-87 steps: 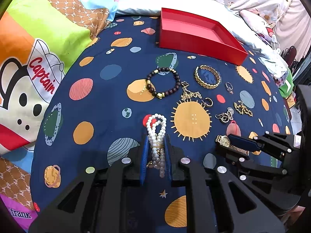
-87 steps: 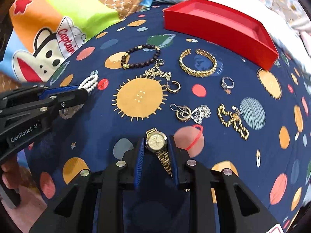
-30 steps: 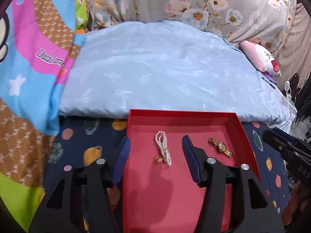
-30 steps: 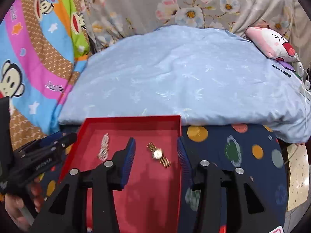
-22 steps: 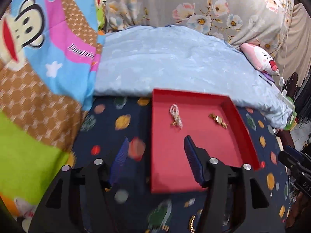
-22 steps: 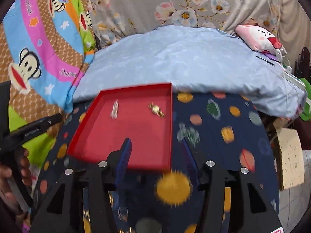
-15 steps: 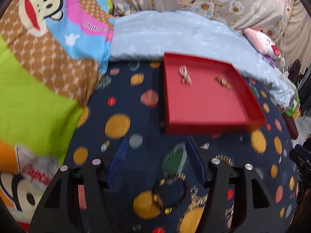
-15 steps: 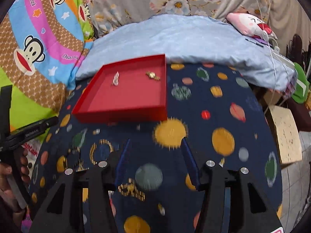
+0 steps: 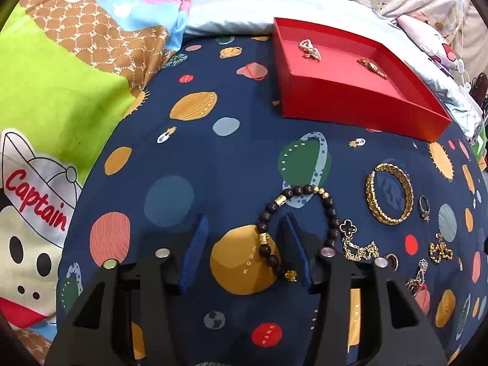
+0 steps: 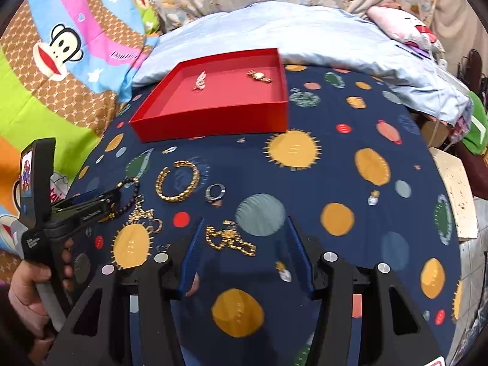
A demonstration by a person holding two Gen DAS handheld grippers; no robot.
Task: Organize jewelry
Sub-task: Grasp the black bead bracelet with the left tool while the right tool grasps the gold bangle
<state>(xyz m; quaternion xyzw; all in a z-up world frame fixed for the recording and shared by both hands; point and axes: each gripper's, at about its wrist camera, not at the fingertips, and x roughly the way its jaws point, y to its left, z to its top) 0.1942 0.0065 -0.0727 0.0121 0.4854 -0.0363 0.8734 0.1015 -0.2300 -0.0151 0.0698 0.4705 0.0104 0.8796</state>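
Left wrist — red tray [image 9: 360,113] | pearl bracelet [image 9: 309,49] | gold watch [image 9: 371,67] inside, apart

Bedroom: bedsheet [image 9: 244,158], pillow [image 10: 299,30].

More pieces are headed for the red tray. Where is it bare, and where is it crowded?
The red tray is bare across its near half; the pearl bracelet and gold watch lie by its far wall. The bedspread is crowded around the gold bangle.

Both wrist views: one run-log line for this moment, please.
left tool: closing around dark bead bracelet | right tool: open over gold chain | red tray: pearl strand, gold watch
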